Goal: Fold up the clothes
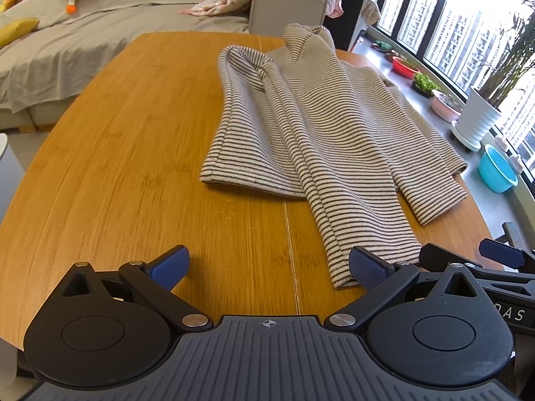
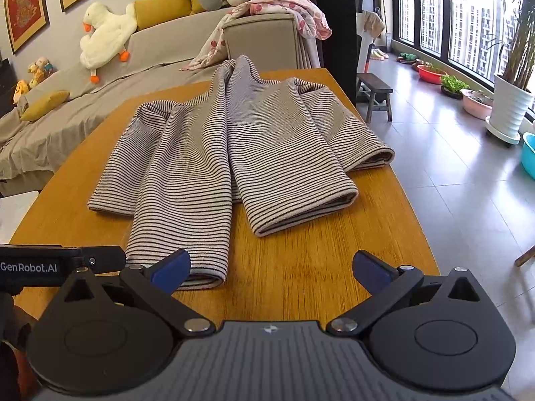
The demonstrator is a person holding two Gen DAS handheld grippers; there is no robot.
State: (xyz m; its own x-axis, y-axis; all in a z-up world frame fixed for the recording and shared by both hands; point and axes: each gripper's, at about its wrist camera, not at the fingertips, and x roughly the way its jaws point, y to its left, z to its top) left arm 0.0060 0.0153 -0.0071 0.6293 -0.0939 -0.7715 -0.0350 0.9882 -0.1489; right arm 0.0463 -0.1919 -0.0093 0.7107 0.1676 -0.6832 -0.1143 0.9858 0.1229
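Note:
A beige sweater with thin dark stripes (image 1: 311,123) lies on the wooden table (image 1: 133,153), both sleeves folded down over its body toward me. It also shows in the right wrist view (image 2: 214,153). My left gripper (image 1: 269,265) is open and empty, low over the table; its right fingertip is at the cuff of the nearer sleeve (image 1: 337,267). My right gripper (image 2: 271,269) is open and empty, its left fingertip by that same cuff (image 2: 200,277). The right gripper (image 1: 501,257) shows at the edge of the left wrist view.
A grey sofa (image 2: 133,67) with cushions, a plush duck (image 2: 103,36) and a pink blanket (image 2: 287,13) stands behind the table. To the right are a tiled floor, a small bench (image 2: 374,95), plant pots (image 2: 511,110) and basins under the windows.

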